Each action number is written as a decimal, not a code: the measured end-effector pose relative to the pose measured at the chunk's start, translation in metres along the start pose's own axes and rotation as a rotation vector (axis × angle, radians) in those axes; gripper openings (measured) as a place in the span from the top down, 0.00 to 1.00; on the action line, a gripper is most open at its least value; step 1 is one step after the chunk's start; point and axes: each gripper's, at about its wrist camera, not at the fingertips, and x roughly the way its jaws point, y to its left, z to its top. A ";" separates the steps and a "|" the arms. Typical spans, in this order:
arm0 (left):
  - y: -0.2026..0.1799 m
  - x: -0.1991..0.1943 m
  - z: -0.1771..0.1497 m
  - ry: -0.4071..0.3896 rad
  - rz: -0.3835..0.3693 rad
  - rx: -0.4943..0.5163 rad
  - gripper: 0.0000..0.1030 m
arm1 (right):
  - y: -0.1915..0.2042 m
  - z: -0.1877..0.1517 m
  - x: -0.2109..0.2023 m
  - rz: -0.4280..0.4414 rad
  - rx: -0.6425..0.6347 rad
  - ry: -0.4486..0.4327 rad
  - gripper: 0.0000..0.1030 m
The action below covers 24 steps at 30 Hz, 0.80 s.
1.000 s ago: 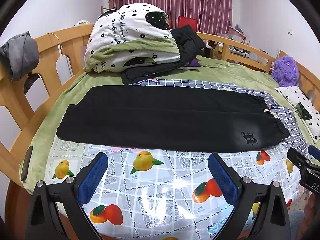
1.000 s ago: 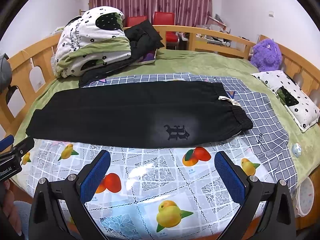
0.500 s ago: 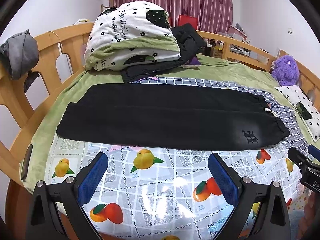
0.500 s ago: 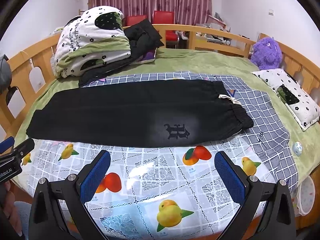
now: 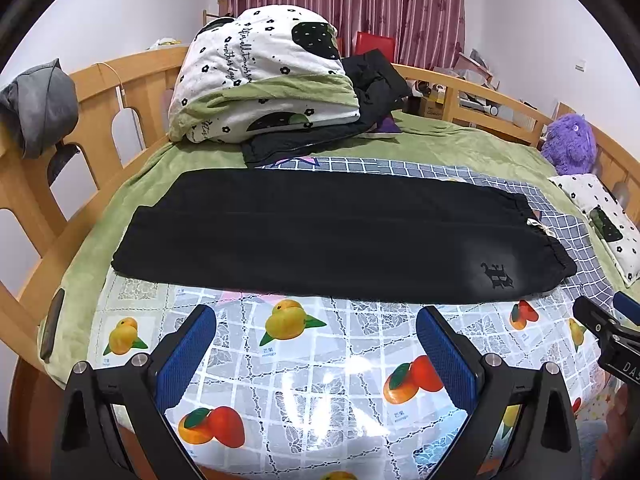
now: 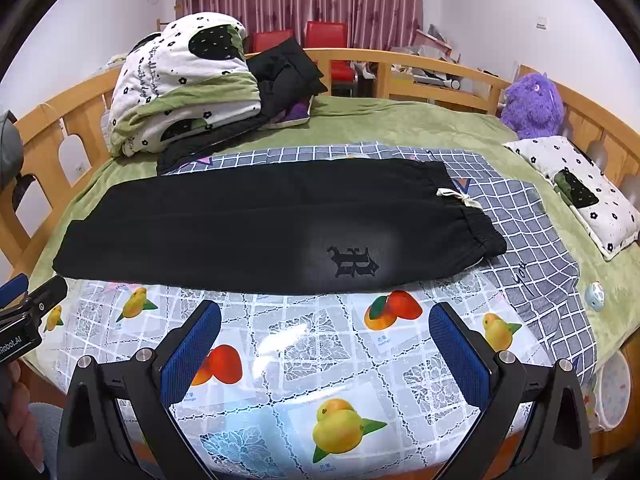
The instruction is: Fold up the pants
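Although the pants [image 5: 332, 236] already lie flat and neatly spread across the bed [image 5: 460, 148], they seem to have had only a first fold: one leg looks laid over the other, giving a long black band that runs left to right, though the dark cloth hides the layers and this is a judgement. Its cuffs are at the left end, and the waistband with a pale drawstring [image 6: 454, 197] is at the right end, near an embroidered logo [image 6: 352, 262]. The pants rest partly on a fruit-print sheet [image 5: 288, 344] and partly on a checked cloth [image 6: 516, 208]. Folding the length down into a compact stack is still to do. The left gripper [image 5: 316, 350] hovers over the fruit-print sheet on the near side of the pants, its blue-padded fingers [image 5: 186, 354] spread wide and holding nothing. The right gripper [image 6: 324, 344] is in a matching pose further right, level with the logo, its fingers [image 6: 458, 350] also spread wide and empty. Neither touches the pants. Each camera catches the other gripper at the edge of its view, so the two are side by side. Folded bedding [image 5: 264, 76] is piled at the far left of the bed, well apart from the pants.
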 end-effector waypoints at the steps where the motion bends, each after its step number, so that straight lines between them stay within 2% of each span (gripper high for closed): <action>1: 0.000 0.000 0.000 -0.001 -0.002 -0.003 0.02 | 0.000 0.000 0.000 -0.001 0.000 0.001 0.01; 24: 0.002 -0.001 0.000 -0.001 -0.006 -0.008 0.02 | -0.001 0.002 0.002 0.003 0.003 0.005 0.01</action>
